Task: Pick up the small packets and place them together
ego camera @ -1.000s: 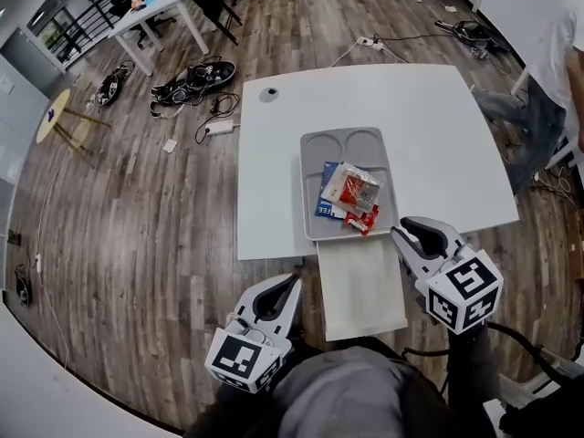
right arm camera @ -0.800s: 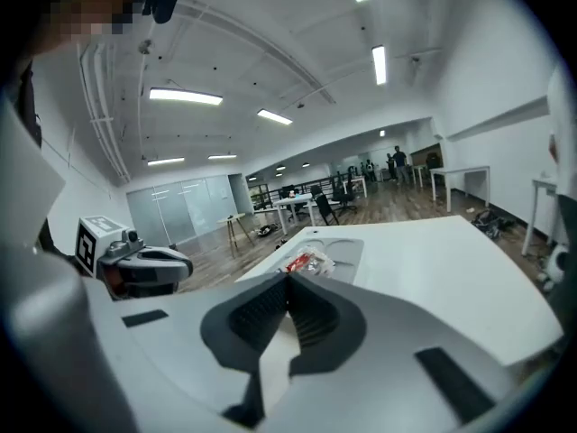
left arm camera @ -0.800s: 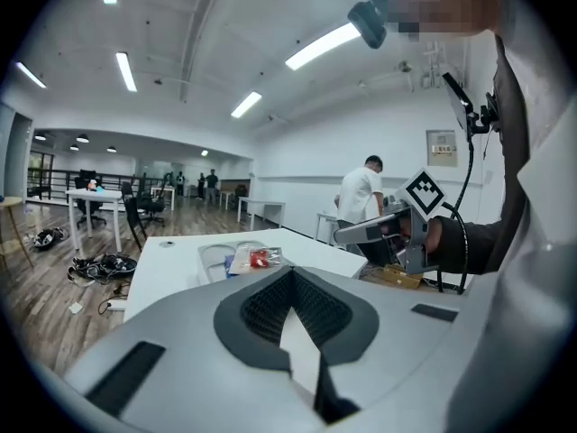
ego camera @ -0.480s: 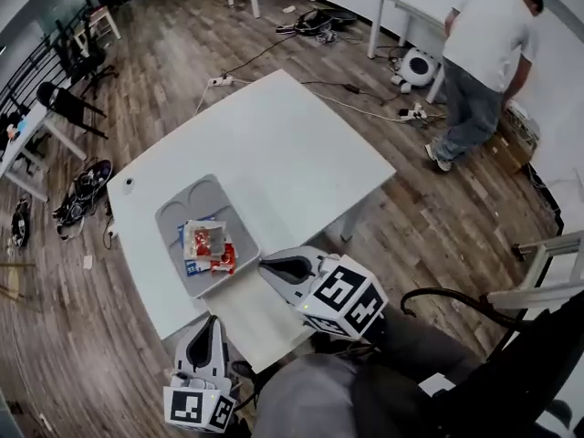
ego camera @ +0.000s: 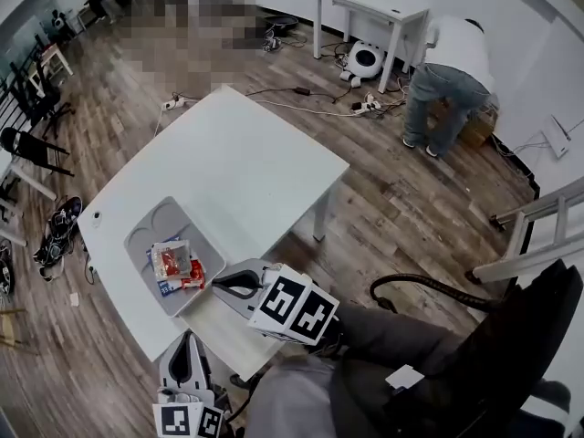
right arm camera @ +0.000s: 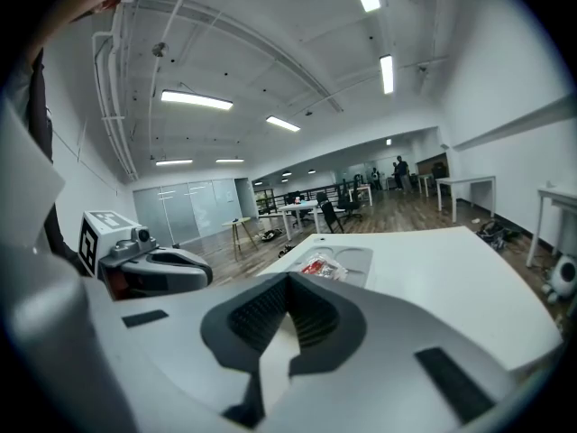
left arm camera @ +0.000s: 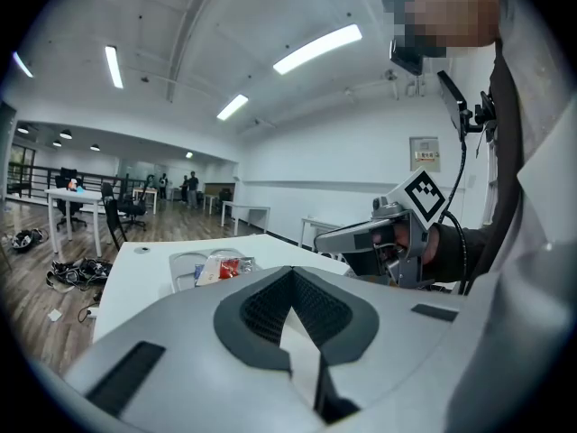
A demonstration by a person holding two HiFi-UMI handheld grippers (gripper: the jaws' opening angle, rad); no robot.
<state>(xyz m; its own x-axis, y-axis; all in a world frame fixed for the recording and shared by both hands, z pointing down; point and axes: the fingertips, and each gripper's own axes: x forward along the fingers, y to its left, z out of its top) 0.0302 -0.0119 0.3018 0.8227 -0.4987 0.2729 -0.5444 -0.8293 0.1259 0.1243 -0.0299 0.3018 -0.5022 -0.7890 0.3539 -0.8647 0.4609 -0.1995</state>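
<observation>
Lying on the grey tray (ego camera: 149, 233), small packets (ego camera: 173, 264) (right hand-held gripper (ego camera: 223, 283) closed).

My left tongs (ego camera: 189, 338) run off the bottom edge of the head view, and their marker cube is cut through. In the tray (ego camera: 144, 237) the packets (ego camera: 172, 263) lie heaped, too small for me to read or count. A blue one (ego camera: 164, 288) shows only a corner beneath the others. In the left gripper view my own tongs hide the tray's near side.
</observation>
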